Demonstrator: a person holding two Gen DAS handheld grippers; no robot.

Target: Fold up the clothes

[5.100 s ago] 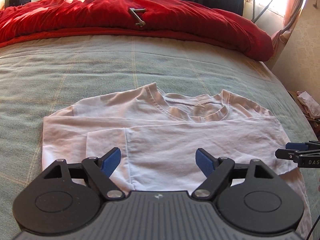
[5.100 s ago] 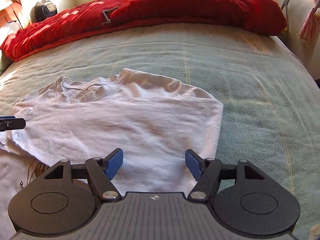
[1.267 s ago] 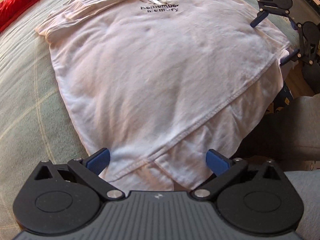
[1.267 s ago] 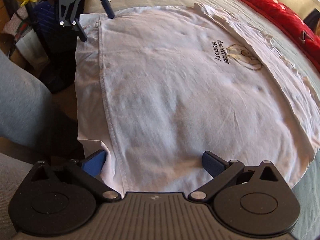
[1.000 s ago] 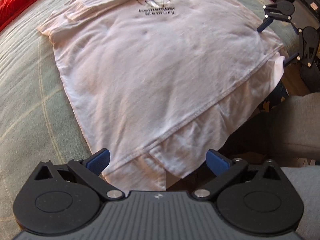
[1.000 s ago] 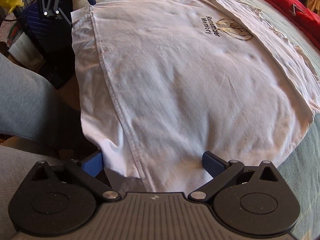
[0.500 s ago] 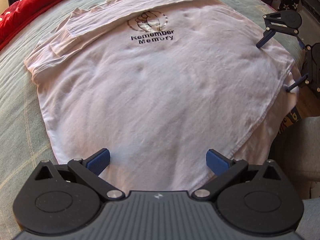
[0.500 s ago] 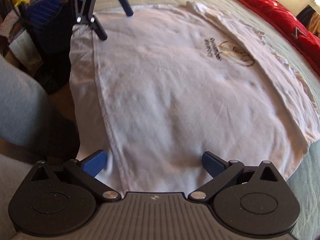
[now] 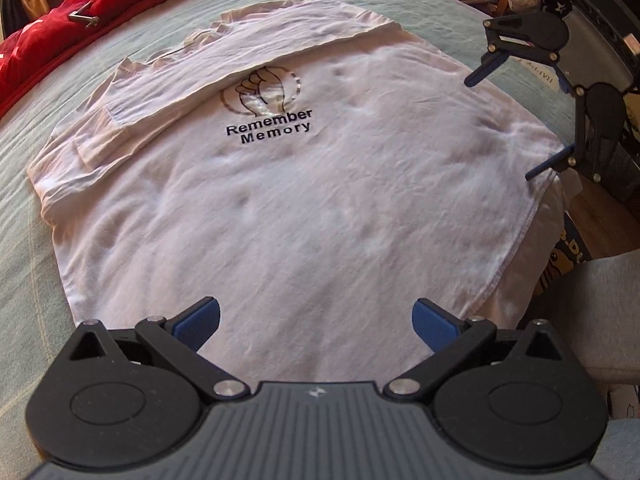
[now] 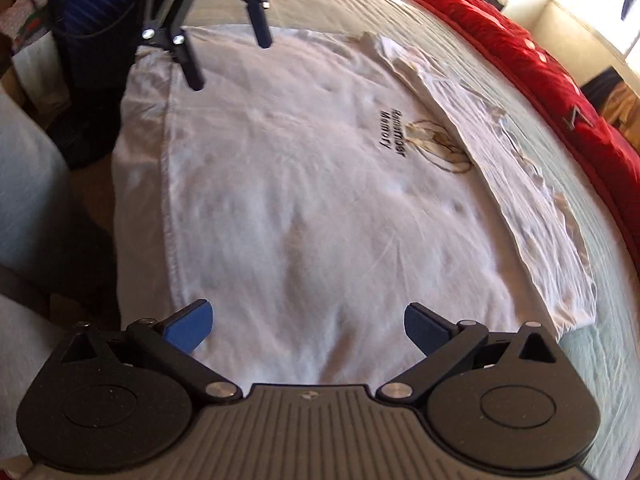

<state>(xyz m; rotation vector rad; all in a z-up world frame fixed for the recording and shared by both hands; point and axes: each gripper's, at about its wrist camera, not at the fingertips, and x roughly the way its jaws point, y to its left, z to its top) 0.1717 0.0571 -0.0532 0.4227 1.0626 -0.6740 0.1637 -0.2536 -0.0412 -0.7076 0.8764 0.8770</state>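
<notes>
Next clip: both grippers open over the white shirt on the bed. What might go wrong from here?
The white T-shirt has its bottom hem hanging past the bed edge, so a tug could drag it off. The left gripper and right gripper both hover with jaws wide, gripping nothing; closing mid-panel might pinch only the top layer and bunch the fabric. The folded sleeve near the print could come undone if the next fold is pulled unevenly.

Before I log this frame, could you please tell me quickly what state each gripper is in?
Left gripper: open, holding nothing, over the white printed cotton T-shirt.
Right gripper: open, holding nothing.
</notes>
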